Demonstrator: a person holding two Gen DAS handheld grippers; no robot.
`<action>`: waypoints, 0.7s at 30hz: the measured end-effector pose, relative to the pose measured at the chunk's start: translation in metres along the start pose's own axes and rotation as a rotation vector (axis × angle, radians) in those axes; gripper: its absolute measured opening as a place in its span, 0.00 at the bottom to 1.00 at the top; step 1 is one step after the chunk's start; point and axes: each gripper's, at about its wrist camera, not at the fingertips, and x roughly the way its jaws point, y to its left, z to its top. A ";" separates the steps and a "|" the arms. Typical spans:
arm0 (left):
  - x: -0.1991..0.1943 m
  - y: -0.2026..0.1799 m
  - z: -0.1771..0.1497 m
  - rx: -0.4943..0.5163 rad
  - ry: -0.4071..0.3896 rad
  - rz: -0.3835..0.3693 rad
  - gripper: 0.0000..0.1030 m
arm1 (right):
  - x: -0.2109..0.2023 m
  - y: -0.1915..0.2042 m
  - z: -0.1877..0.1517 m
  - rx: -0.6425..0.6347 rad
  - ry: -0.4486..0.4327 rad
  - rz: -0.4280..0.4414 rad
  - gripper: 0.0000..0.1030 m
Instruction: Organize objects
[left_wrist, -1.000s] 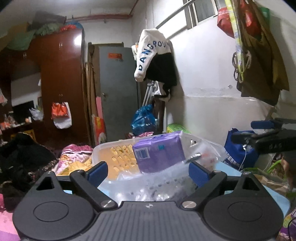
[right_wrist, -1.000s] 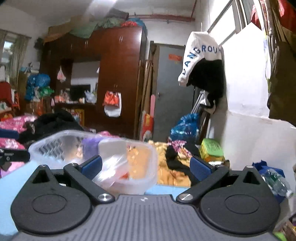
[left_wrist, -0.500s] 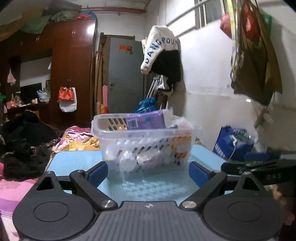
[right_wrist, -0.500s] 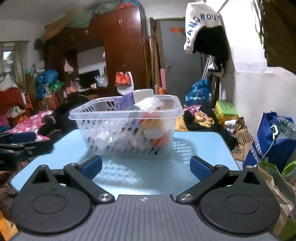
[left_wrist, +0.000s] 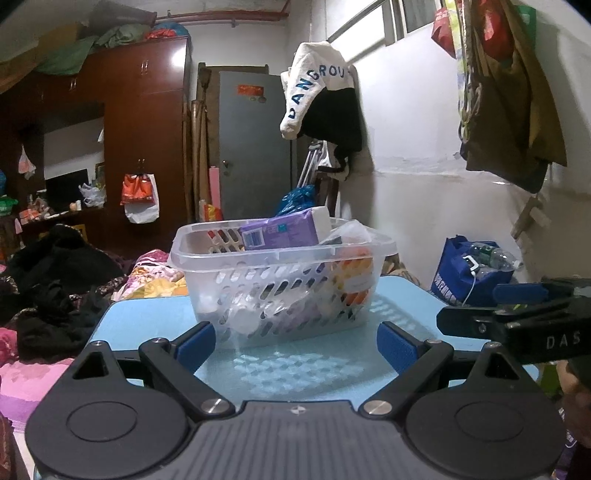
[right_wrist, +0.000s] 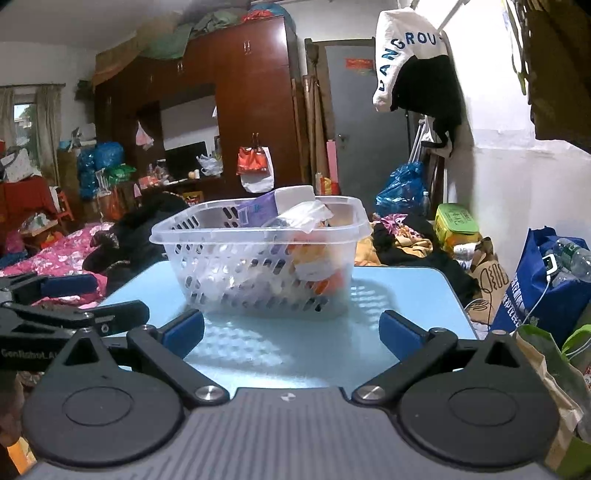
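Observation:
A clear plastic basket (left_wrist: 207, 254) (right_wrist: 173, 236) stands on the light blue table (left_wrist: 147, 317) (right_wrist: 406, 295). It holds a purple packet (left_wrist: 280, 234) (right_wrist: 258, 212), a clear plastic bag (right_wrist: 306, 216) and several orange and white items. My left gripper (left_wrist: 295, 345) is open and empty, low over the table just in front of the basket. My right gripper (right_wrist: 291, 332) is open and empty, also in front of the basket. The right gripper shows at the right of the left wrist view (left_wrist: 517, 321); the left gripper shows at the left of the right wrist view (right_wrist: 66, 314).
A blue bag with bottles (left_wrist: 469, 273) (right_wrist: 546, 280) stands on the floor right of the table. Clothes are piled on a bed (left_wrist: 55, 288) to the left. A wardrobe (left_wrist: 144, 147) and a grey door (left_wrist: 255, 147) stand behind. Bags hang on the right wall (left_wrist: 509, 92).
Both grippers have pulled back from the basket and dropped lower. The basket, close and high in both views a second ago, now stands on the table ahead of them.

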 end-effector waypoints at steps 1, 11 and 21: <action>0.000 0.000 0.000 -0.002 0.002 0.000 0.93 | 0.001 0.000 0.000 0.003 0.000 -0.001 1.00; -0.002 0.004 0.001 -0.022 -0.007 0.010 0.93 | 0.001 -0.003 -0.002 0.011 0.015 0.017 1.00; -0.002 0.002 0.001 -0.001 -0.007 0.019 0.93 | 0.000 -0.003 -0.003 0.011 0.010 0.026 1.00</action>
